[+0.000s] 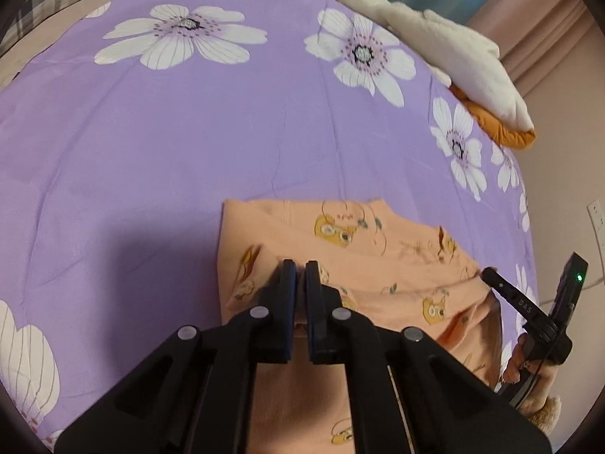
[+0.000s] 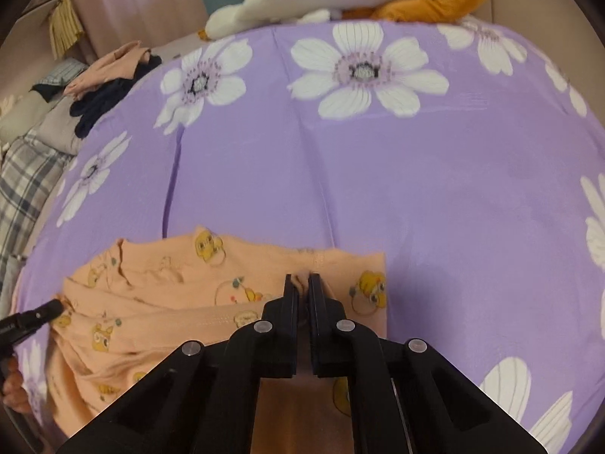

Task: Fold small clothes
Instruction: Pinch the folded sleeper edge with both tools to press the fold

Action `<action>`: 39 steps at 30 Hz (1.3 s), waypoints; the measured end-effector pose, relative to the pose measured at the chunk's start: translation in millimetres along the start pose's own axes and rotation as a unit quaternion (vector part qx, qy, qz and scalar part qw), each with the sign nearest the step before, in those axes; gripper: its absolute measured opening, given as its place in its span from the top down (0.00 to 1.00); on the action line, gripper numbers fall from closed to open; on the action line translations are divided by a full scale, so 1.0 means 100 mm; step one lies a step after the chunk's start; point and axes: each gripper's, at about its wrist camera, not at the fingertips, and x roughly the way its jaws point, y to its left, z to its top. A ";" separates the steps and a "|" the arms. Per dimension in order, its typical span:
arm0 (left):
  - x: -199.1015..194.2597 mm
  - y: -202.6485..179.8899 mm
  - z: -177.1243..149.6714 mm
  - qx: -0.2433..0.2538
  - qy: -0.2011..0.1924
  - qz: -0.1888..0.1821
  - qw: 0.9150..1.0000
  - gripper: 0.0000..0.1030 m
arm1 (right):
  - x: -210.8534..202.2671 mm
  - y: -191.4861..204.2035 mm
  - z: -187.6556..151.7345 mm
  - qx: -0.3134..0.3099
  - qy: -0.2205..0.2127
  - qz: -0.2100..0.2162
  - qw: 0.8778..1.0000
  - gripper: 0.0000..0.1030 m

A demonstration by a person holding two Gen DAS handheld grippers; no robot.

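A small peach garment (image 1: 363, 257) with yellow cartoon prints lies partly folded on the purple flowered bedspread (image 1: 189, 143). My left gripper (image 1: 301, 265) is shut on a fold of the garment near its left side. My right gripper (image 2: 302, 278) is shut on the garment (image 2: 181, 287) near its right edge, by a seam. In the left wrist view the right gripper (image 1: 487, 274) shows at the garment's right end. In the right wrist view the left gripper (image 2: 56, 308) shows at the garment's left end. The cloth under both grippers is lifted and bunched.
A white and orange plush toy (image 1: 446, 49) lies at the far edge of the bed. A pile of peach and dark clothes (image 2: 113, 72) sits at the far left, beside a plaid pillow (image 2: 26, 178). The bedspread (image 2: 416, 189) stretches beyond the garment. A wall socket (image 1: 597, 219) is on the right.
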 end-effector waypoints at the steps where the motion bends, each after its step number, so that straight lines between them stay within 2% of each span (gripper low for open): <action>1: -0.01 0.00 0.04 -0.002 -0.005 0.000 1.000 0.97 | -0.03 -0.01 0.03 0.006 -0.005 0.005 1.000 0.94; 3: -0.02 0.00 0.12 -0.007 -0.013 0.002 1.000 0.98 | -0.03 -0.03 0.13 0.017 -0.005 0.017 1.000 0.94; 7: 0.02 -0.03 0.33 -0.005 -0.027 0.008 1.000 0.99 | 0.09 -0.05 0.31 0.033 0.010 0.014 0.999 0.94; 10: 0.12 -0.03 0.43 -0.003 -0.015 0.010 1.000 0.99 | 0.23 -0.05 0.35 0.044 0.020 0.011 0.999 0.94; 13: 0.06 0.02 0.44 -0.007 0.003 -0.012 1.000 0.99 | 0.34 -0.06 0.32 0.053 0.032 -0.002 0.998 0.94; 15: -0.07 0.05 0.41 0.002 -0.001 -0.015 1.000 0.95 | 0.40 -0.05 0.28 0.048 0.038 -0.010 0.998 0.94; 16: -0.16 0.06 0.38 0.011 -0.002 -0.003 1.000 0.91 | 0.41 -0.05 0.27 0.044 0.039 -0.013 0.998 0.94; 19: -0.31 0.09 0.28 0.020 0.008 0.000 1.000 0.69 | 0.40 -0.06 0.24 0.044 0.038 -0.012 0.998 0.94; 21: -0.33 0.08 0.20 0.029 0.027 -0.004 0.999 0.66 | 0.39 -0.07 0.25 0.046 0.036 -0.010 0.998 0.94; 23: -0.28 0.07 0.13 0.040 0.045 0.012 0.998 0.61 | 0.38 -0.07 0.25 0.049 0.035 -0.009 0.998 0.94; 25: -0.20 0.08 0.08 0.042 0.053 0.040 0.997 0.63 | 0.38 -0.07 0.24 0.051 0.034 -0.009 0.998 0.94; 27: -0.11 0.11 0.05 0.037 0.066 0.041 0.996 0.67 | 0.36 -0.06 0.23 0.050 0.032 -0.011 0.998 0.94; 28: -0.07 0.12 0.04 0.031 0.068 0.030 0.997 0.82 | 0.35 -0.06 0.23 0.049 0.031 -0.012 0.998 0.94; 29: -0.04 0.11 0.05 0.033 0.070 0.024 0.997 0.89 | 0.35 -0.06 0.23 0.048 0.031 -0.012 0.998 0.94; 32: -0.03 0.14 0.09 0.013 0.049 0.014 0.999 0.94 | 0.28 -0.07 0.23 0.051 0.025 -0.009 0.998 0.94; 36: -0.16 0.12 0.20 -0.002 0.005 -0.008 1.000 0.95 | 0.14 -0.12 0.27 0.067 0.006 0.012 0.998 0.94; 39: -0.10 0.08 0.34 -0.014 0.002 -0.013 1.000 0.95 | 0.10 -0.16 0.33 0.079 -0.001 0.016 0.997 0.94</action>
